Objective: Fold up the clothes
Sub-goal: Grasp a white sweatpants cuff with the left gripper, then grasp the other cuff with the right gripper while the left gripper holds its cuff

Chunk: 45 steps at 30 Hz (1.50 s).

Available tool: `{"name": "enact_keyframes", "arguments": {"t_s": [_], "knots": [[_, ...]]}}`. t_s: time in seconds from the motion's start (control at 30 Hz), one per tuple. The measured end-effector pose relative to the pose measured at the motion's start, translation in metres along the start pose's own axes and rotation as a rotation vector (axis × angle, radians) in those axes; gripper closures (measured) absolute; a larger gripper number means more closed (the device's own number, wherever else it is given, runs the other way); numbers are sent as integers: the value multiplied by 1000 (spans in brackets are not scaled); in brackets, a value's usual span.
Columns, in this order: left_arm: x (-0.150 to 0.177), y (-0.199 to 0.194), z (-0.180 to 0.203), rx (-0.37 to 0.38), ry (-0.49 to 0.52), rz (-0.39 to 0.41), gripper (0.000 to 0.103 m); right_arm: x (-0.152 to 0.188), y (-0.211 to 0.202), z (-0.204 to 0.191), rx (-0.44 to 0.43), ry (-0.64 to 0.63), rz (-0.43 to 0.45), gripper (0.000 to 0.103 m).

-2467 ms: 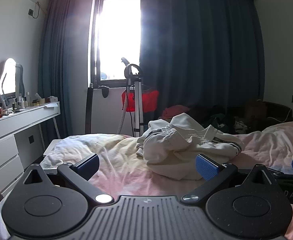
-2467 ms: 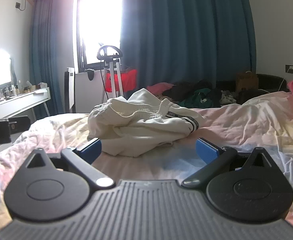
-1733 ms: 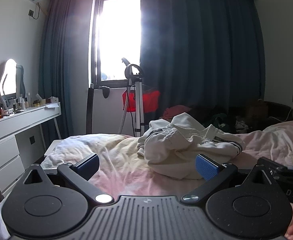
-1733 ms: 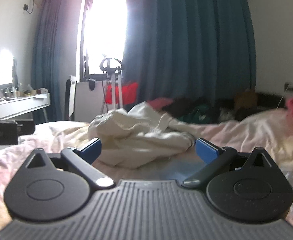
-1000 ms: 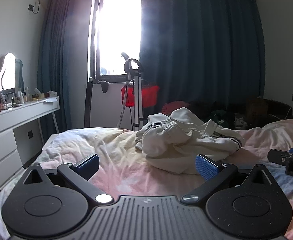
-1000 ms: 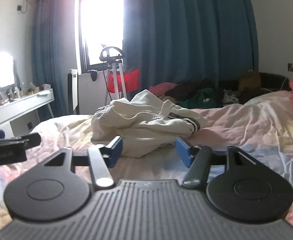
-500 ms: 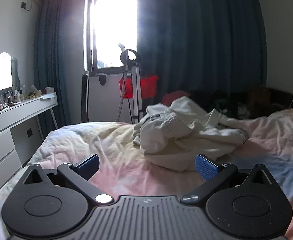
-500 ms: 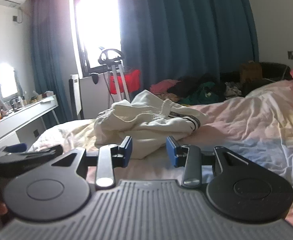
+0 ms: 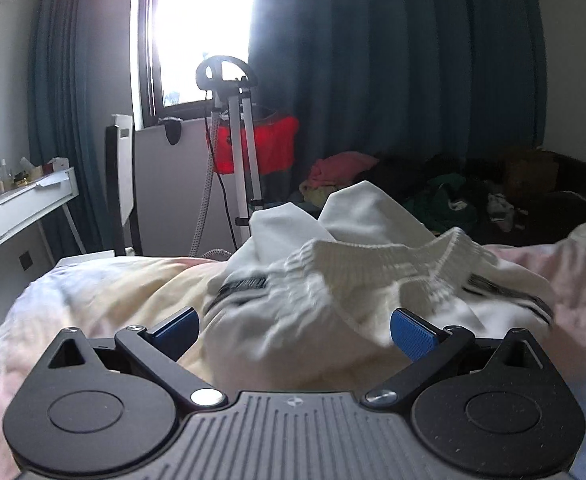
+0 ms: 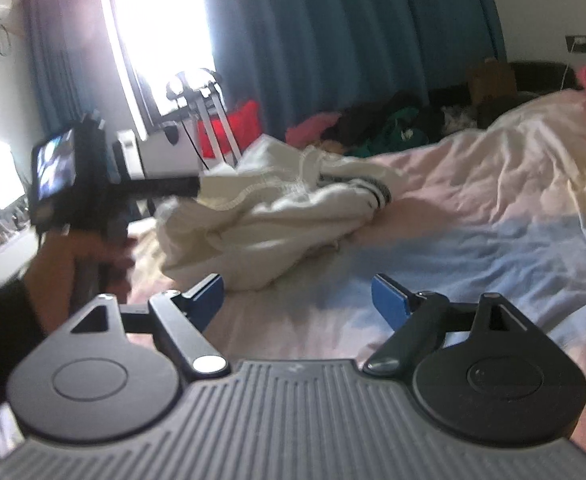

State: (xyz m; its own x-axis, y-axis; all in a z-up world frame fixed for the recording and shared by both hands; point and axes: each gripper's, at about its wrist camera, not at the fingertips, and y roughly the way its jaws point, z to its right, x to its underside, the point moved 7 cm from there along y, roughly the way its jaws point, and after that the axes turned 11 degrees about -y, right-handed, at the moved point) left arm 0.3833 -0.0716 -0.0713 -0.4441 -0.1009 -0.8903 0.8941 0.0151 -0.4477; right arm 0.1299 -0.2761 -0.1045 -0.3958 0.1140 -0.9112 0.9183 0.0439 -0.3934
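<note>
The white garment (image 9: 365, 280) lies crumpled in a heap on the bed (image 10: 493, 208), not folded: ribbed collar up, striped cuffs showing, layers bunched over each other. The left gripper (image 9: 295, 330) has its jaws spread wide and empty, with the near edge of the heap sitting right between and just ahead of them. The right gripper (image 10: 297, 294) is also spread wide and empty, the heap ahead of and to the left of its jaws, bare sheet directly between them.

Risks, as I judge them:
- Closing the left jaws here would likely pinch 2 or more layers at once, since the cloth between them is bunched; lifting would then drag the whole lump instead of opening it.
- The bedsheet is loose and wrinkled under both jaws, so a low grab could catch sheet along with garment.
- Seen from the right wrist, the left gripper (image 10: 93, 184) and the hand (image 10: 77, 264) holding it are close to the left of the right jaws; a sweep that way could knock them together.

Open room: flat sheet runs ahead and to the right of the right jaws, enough to spread the garment. The bed's left edge lies left of the left jaws, so cloth pulled that way could slide off.
</note>
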Motion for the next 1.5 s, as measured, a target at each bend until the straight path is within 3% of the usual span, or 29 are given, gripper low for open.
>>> {"name": "enact_keyframes", "arguments": {"t_s": [0.1,0.17,0.33,0.47,0.6,0.73,0.87,1.1,1.4,1.5], "knots": [[-5,32,0,-65,-3,-51,33,7,16,5,5,8,-16,20],[-9,52,1,-109,-4,-85,76,12,27,8,11,12,-25,20],[-25,36,-9,-87,31,-38,91,25,53,15,24,23,-47,20],[-28,-28,-18,4,55,17,94,22,49,23,40,47,-19,20],[-16,-114,-21,119,154,90,95,13,30,27,65,58,24,20],[9,-173,-36,188,177,75,97,3,5,25,62,82,51,20],[47,-214,-58,225,179,15,97,12,7,20,57,71,-2,20],[121,-204,-105,138,143,-121,97,28,11,12,49,52,-95,20],[117,-203,-132,141,-22,-114,96,56,11,0,35,47,-223,27],[109,-204,-136,133,-72,-94,96,63,7,-5,23,41,-230,27]]}}
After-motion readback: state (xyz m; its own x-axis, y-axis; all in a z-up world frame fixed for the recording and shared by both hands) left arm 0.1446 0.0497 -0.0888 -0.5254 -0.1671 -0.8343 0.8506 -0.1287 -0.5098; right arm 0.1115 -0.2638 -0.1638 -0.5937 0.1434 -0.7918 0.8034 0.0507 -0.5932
